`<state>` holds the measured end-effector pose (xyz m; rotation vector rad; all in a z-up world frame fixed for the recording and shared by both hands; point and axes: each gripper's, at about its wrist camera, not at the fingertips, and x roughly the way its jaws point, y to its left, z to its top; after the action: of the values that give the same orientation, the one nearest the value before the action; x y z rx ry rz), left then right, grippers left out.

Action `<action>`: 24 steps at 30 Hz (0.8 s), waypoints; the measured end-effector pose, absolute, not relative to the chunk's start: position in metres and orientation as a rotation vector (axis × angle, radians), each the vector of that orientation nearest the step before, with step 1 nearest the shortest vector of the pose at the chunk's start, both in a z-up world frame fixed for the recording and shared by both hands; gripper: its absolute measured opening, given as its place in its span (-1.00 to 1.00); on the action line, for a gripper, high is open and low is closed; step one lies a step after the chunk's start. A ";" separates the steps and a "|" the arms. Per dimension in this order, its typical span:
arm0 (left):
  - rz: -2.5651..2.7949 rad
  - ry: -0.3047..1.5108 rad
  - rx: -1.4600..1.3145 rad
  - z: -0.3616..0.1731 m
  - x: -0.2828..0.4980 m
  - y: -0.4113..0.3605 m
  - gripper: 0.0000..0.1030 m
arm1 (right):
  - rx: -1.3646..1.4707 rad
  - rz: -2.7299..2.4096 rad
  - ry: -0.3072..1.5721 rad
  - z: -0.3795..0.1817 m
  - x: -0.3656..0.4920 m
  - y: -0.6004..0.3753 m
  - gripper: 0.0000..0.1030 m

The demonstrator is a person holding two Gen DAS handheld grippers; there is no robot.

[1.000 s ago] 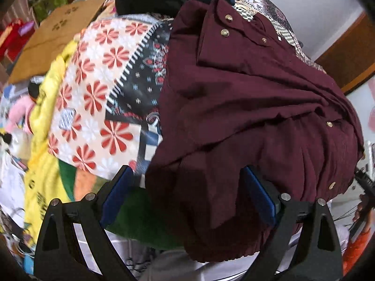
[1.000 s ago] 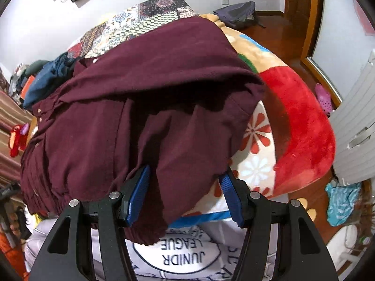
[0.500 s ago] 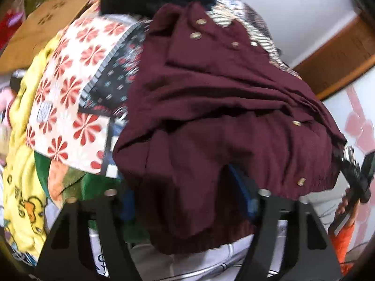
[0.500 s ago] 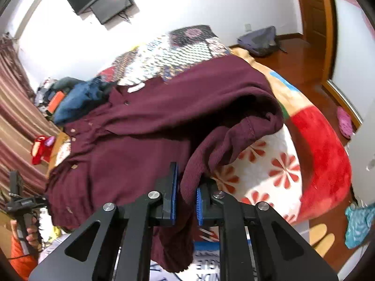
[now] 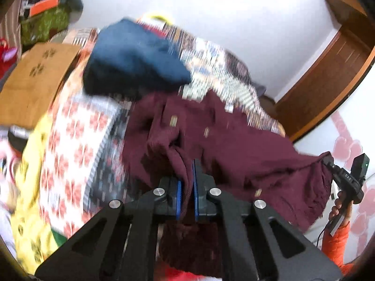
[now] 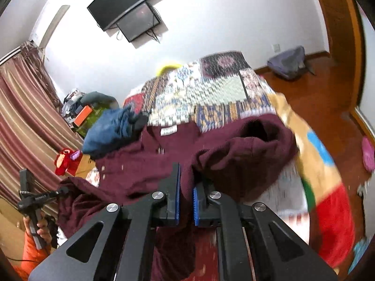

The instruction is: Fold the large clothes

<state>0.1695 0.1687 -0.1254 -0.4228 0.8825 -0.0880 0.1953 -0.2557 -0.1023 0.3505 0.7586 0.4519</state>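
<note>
A bed [image 6: 332, 210] is covered by a patchwork quilt [image 6: 211, 93] and bright blankets. Across it a maroon buttoned garment [image 5: 234, 145] is spread, its near hem lifted off the bedding. A blue garment [image 5: 131, 63] is heaped beside its collar. A fold of the maroon hem is pinched between the blue pads of the left gripper [image 5: 186, 194]. Another fold of the same hem is clamped by the right gripper [image 6: 186, 199].
</note>
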 end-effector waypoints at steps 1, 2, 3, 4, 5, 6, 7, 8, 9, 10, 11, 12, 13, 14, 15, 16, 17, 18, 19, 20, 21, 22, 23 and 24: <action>-0.084 0.870 -0.415 -0.122 0.183 0.170 -0.88 | 0.346 0.452 0.742 -0.097 0.210 -0.254 -0.86; -0.081 0.860 -0.410 -0.118 0.197 0.171 -0.88 | 0.334 0.446 0.728 -0.092 0.224 -0.253 -0.86; -0.077 0.856 -0.402 -0.117 0.214 0.172 -0.88 | 0.327 0.439 0.721 -0.090 0.234 -0.252 -0.86; -0.071 0.857 -0.400 -0.118 0.232 0.173 -0.88 | 0.318 0.428 0.721 -0.089 0.250 -0.250 -0.86; -0.063 0.859 -0.396 -0.120 0.249 0.175 -0.88 | 0.314 0.415 0.730 -0.092 0.268 -0.249 -0.86; -0.047 0.861 -0.391 -0.125 0.266 0.178 -0.88 | 0.312 0.402 0.744 -0.097 0.281 -0.249 -0.86; -0.032 0.866 -0.391 -0.130 0.278 0.182 -0.88 | 0.306 0.385 0.758 -0.102 0.293 -0.249 -0.86; -0.008 0.878 -0.400 -0.140 0.296 0.187 -0.88 | 0.301 0.365 0.776 -0.110 0.304 -0.248 -0.86; 0.018 0.895 -0.419 -0.150 0.309 0.193 -0.88 | 0.304 0.333 0.810 -0.124 0.322 -0.247 -0.86; 0.046 0.913 -0.448 -0.161 0.320 0.199 -0.88 | 0.305 0.311 0.833 -0.134 0.333 -0.248 -0.86; 0.068 0.931 -0.483 -0.173 0.329 0.206 -0.88 | 0.307 0.286 0.874 -0.150 0.346 -0.247 -0.86; 0.096 0.957 -0.534 -0.190 0.338 0.215 -0.87 | 0.314 0.273 0.896 -0.158 0.353 -0.250 -0.86; 0.112 0.973 -0.558 -0.201 0.343 0.220 -0.86 | 0.331 0.252 0.934 -0.173 0.362 -0.252 -0.86; 0.122 0.989 -0.581 -0.212 0.345 0.225 -0.83 | 0.343 0.235 0.969 -0.186 0.369 -0.255 -0.85; 0.124 0.998 -0.602 -0.222 0.346 0.228 -0.80 | 0.351 0.229 0.984 -0.191 0.372 -0.258 -0.85; 0.122 1.001 -0.606 -0.228 0.346 0.229 -0.79 | 0.354 0.226 1.004 -0.199 0.373 -0.259 -0.85; 0.120 1.001 -0.596 -0.231 0.346 0.229 -0.79 | 0.345 0.225 1.017 -0.202 0.375 -0.259 -0.85; 0.116 0.999 -0.564 -0.230 0.346 0.227 -0.79 | 0.340 0.223 1.014 -0.202 0.372 -0.261 -0.85; 0.114 0.999 -0.539 -0.228 0.345 0.225 -0.79 | 0.340 0.226 1.010 -0.200 0.372 -0.260 -0.85; 0.114 1.002 -0.503 -0.225 0.345 0.222 -0.79 | 0.339 0.232 1.006 -0.196 0.370 -0.261 -0.81; 0.116 1.005 -0.455 -0.221 0.345 0.217 -0.79 | 0.336 0.238 1.007 -0.192 0.368 -0.261 -0.77; 0.117 1.007 -0.425 -0.219 0.344 0.214 -0.79 | 0.328 0.236 1.013 -0.187 0.365 -0.261 -0.75; 0.119 1.009 -0.400 -0.216 0.344 0.210 -0.79 | 0.316 0.232 1.022 -0.182 0.361 -0.261 -0.69; 0.122 1.013 -0.373 -0.213 0.343 0.207 -0.79 | 0.301 0.222 1.026 -0.180 0.364 -0.261 -0.65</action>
<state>0.3428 0.2068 -0.2130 -0.3726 1.0126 0.1216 0.3638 -0.2606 -0.1804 0.3008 1.0264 0.2224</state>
